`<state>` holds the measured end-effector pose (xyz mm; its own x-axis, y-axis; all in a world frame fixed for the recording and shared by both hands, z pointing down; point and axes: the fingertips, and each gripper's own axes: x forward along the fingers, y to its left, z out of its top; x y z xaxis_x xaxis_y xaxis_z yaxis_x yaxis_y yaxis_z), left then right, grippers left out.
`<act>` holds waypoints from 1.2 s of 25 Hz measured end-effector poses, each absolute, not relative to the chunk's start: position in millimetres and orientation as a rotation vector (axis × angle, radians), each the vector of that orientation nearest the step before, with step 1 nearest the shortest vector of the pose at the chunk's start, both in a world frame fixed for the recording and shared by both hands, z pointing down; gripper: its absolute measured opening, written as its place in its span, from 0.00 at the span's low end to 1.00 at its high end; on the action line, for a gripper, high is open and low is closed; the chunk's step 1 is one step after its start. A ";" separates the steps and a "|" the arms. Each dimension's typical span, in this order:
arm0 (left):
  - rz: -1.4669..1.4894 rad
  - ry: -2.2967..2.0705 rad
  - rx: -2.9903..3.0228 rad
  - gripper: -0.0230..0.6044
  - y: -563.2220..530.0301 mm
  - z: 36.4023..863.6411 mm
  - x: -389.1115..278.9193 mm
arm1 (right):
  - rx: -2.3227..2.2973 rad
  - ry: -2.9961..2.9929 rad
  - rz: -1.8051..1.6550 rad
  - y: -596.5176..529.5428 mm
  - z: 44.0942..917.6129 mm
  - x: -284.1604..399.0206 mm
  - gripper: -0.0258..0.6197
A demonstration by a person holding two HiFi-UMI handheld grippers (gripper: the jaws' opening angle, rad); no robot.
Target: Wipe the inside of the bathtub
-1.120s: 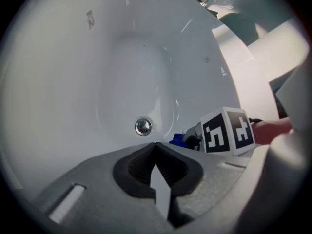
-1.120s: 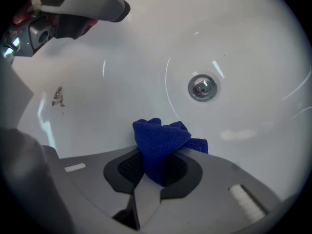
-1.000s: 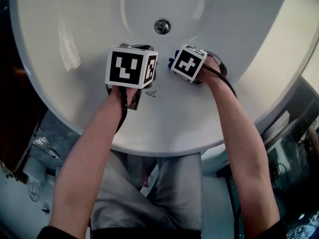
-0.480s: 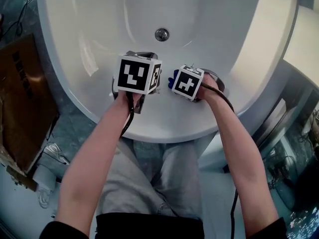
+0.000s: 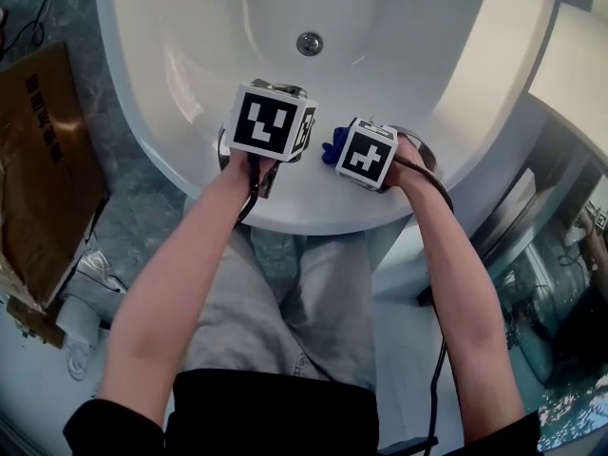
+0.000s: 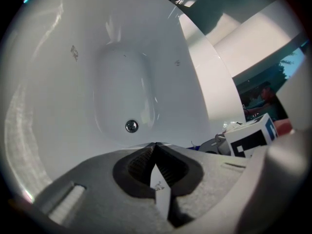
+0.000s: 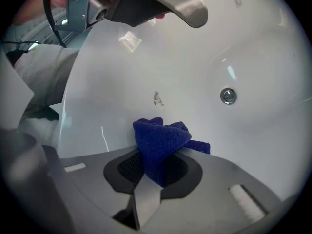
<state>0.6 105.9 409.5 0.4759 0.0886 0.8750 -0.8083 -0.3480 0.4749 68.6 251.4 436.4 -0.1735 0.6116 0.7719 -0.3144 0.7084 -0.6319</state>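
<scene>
Near side of the drain [image 5: 309, 43], in the head view: both grippers held side by side over the white inner slope of the tub [image 5: 313, 218], just inside its near rim. Left gripper [image 5: 271, 120] almost straight below the drain, right gripper [image 5: 369, 155] just to the right of it, marker cubes facing up. Between the two, a blue cloth [image 5: 332, 148] peeking out beside the right gripper, well short of the drain. Far to the left of the drain, outside the tub, a brown box [image 5: 43, 179] on the floor.

Left gripper view: looks along the tub [image 6: 63, 111], with the drain [image 6: 131, 126] just beyond the tips of the left gripper [image 6: 155, 147]. Jaws pressed together, tips meeting, nothing between them. Off to the right of the drain, at the picture's edge, the right gripper [image 6: 251, 139] with its cube.

Right gripper view: jaws of the right gripper [image 7: 155, 165] clamped on the cloth [image 7: 161, 140], bunched into a fold that sticks out past the tips, one corner trailing toward the drain [image 7: 227, 96]. Cannot tell whether the cloth touches the tub [image 7: 273, 57] or hangs just off it. Drain up and to the right of the cloth, apart from it. Left of the drain, just beyond the cloth, a small brownish speck [image 7: 157, 99] on the white. Well above and left of the drain, across the top edge, the grey body of the left gripper [image 7: 161, 1].
</scene>
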 end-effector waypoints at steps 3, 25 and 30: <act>1.063 -0.613 1.670 0.04 115.5 405.9 0.6 | -0.265 -1.545 0.818 257.0 424.8 65.3 0.14; 0.997 -0.637 1.617 0.04 142.5 404.7 -15.0 | -0.340 -1.576 0.834 256.0 392.4 54.0 0.14; 0.992 -0.654 1.631 0.04 128.2 401.4 -19.2 | -0.226 -1.590 0.811 212.4 400.9 60.5 0.14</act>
